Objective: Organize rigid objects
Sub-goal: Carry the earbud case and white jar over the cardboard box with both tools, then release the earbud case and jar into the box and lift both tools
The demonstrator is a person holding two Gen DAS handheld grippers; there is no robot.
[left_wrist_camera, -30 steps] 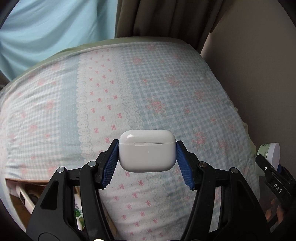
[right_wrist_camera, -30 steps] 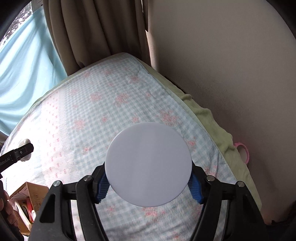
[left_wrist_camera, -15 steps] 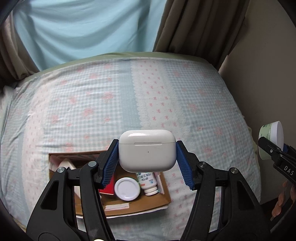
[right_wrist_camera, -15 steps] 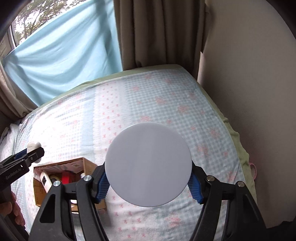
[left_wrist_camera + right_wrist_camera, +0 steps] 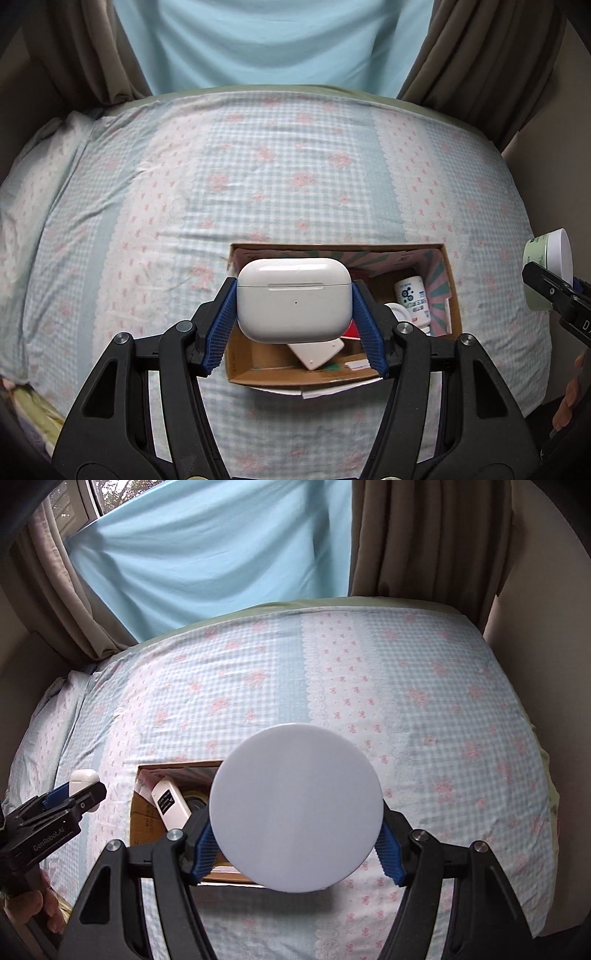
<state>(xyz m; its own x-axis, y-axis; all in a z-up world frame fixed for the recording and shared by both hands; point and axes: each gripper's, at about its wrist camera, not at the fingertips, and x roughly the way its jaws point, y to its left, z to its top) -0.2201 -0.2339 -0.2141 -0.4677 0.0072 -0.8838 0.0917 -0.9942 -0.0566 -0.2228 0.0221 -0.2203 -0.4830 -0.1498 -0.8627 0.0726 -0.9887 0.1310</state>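
My left gripper [image 5: 294, 325] is shut on a white earbuds case [image 5: 293, 299], held above an open cardboard box [image 5: 258, 373] on the bed. The box holds a white pill bottle [image 5: 410, 295], a white flat device [image 5: 317, 354] and a red item [image 5: 352, 330]. My right gripper [image 5: 295, 840] is shut on a round jar with a white lid [image 5: 295, 806], held over the box's right part [image 5: 144, 823]. The jar shows at the right edge of the left wrist view [image 5: 548, 267]. The earbuds case shows at the left of the right wrist view [image 5: 84, 781].
The bed has a blue checked floral cover [image 5: 258, 166]. A light blue sheet [image 5: 207, 546] and brown curtains [image 5: 424, 539] hang behind it. A beige wall [image 5: 546, 602] runs along the bed's right side.
Both grippers have swung left with their objects still held. The cardboard box has come into view and now lies under both grippers.
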